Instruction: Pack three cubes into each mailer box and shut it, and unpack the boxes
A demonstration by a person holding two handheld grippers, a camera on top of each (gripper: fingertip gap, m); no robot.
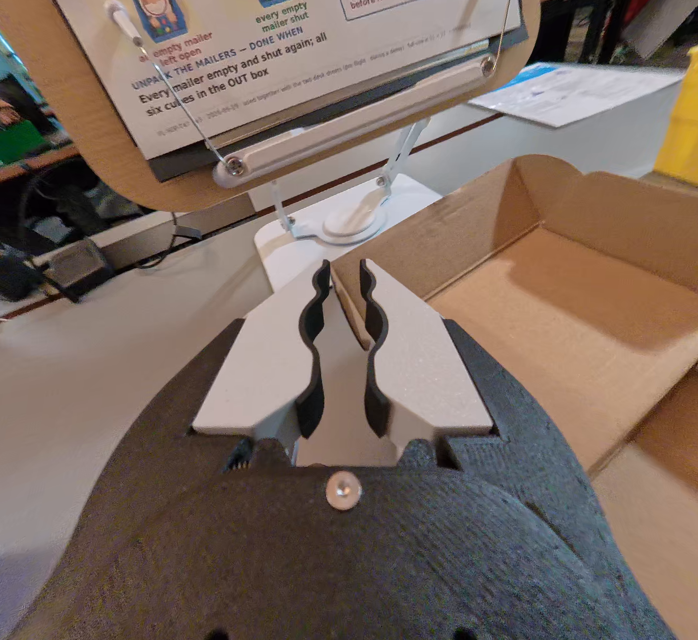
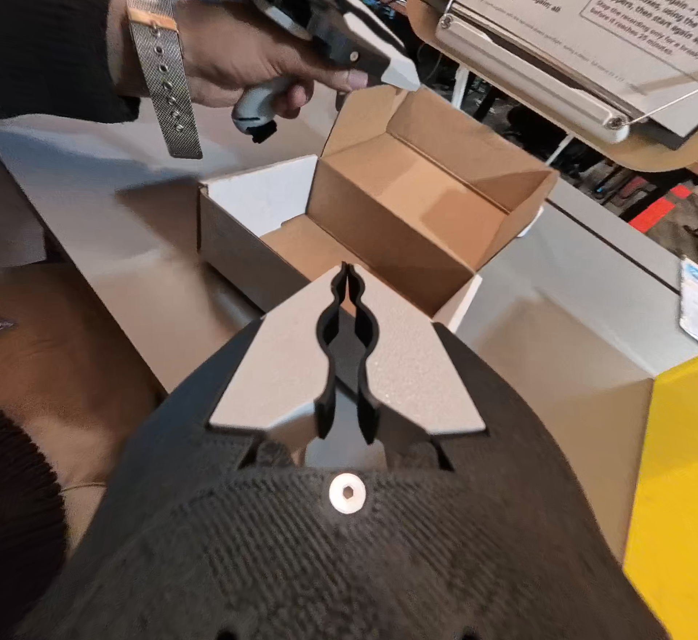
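Note:
An open brown cardboard mailer box (image 1: 547, 319) lies to the right in the left wrist view, and its inside is empty. My left gripper (image 1: 343, 270) hovers over the box's left corner with a narrow gap between its fingers, and the wall's edge shows through that gap. In the right wrist view the same mailer box (image 2: 377, 229) sits ahead, tilted, with the left gripper (image 2: 409, 80) at the top of its raised flap. My right gripper (image 2: 346, 269) is shut and empty, just in front of the box's front wall. No cubes are in view.
A white box (image 2: 260, 191) sits against the mailer's left side. An instruction sheet on a white stand (image 1: 302, 55) overhangs the table's back. A yellow box (image 2: 664, 471) stands at the right and a paper sheet (image 1: 566, 89) behind. A hand with a watch strap (image 2: 241, 55) holds the left gripper. About 20 cm separates my left fingertips from my right.

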